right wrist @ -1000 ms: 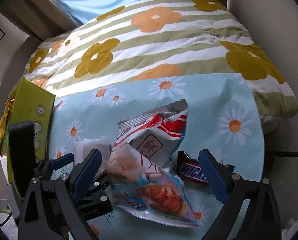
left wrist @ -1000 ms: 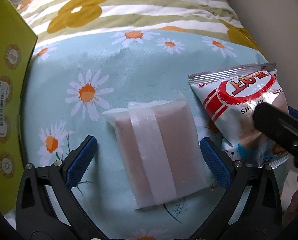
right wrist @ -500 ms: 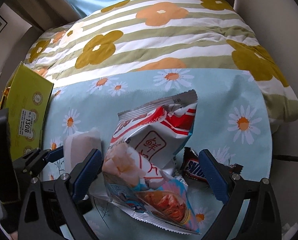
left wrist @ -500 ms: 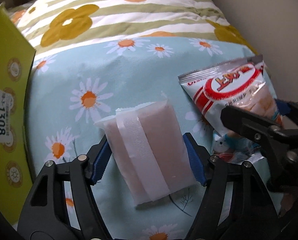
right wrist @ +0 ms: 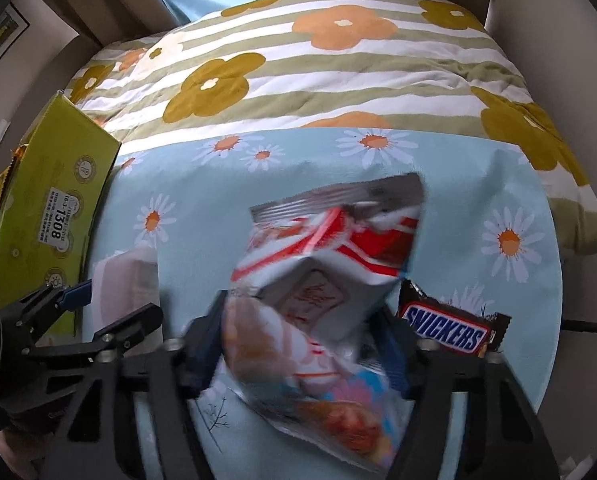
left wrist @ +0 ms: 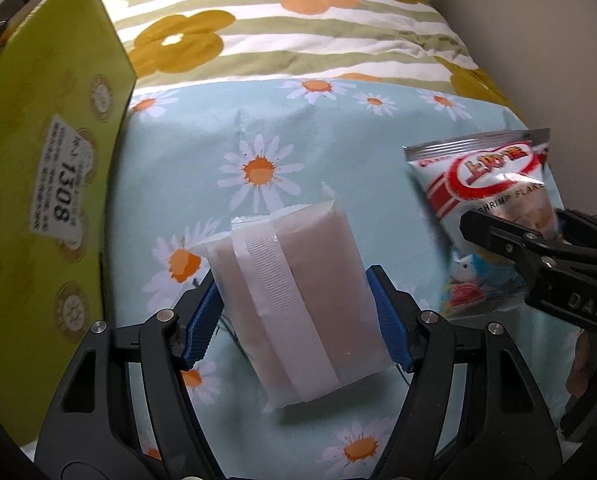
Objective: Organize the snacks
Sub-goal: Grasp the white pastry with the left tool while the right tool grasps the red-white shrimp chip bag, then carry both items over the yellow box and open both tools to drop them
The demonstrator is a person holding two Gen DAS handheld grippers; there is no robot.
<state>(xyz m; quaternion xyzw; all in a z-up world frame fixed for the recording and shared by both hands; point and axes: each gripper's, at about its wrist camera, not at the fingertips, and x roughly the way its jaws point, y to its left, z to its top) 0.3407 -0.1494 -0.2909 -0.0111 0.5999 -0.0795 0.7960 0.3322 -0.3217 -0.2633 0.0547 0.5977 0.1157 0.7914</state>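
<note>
My left gripper [left wrist: 296, 320] is shut on a pale pink translucent snack pack [left wrist: 298, 304] with a white sealing strip, held just above the daisy-print cloth [left wrist: 338, 140]. My right gripper [right wrist: 302, 344] is shut on a red-and-white shrimp flakes bag [right wrist: 318, 300], which is crumpled and lifted off the cloth. The same bag [left wrist: 486, 200] shows at the right of the left wrist view. The pink pack [right wrist: 126, 284] shows at the left of the right wrist view. A yellow-green cardboard box [left wrist: 42, 184] with a 1308 label stands at the left.
A Snickers bar [right wrist: 450, 332] lies on the blue daisy cloth [right wrist: 478, 200] just right of my right gripper. A striped flower quilt [right wrist: 318, 68] covers the far side. The box [right wrist: 50, 208] sits at the cloth's left edge. Beige walls rise to the right.
My left gripper closed on the pink pack and lifted it leftward toward the box. My right gripper closed on the shrimp flakes bag and raised it, uncovering more of the Snickers bar.
</note>
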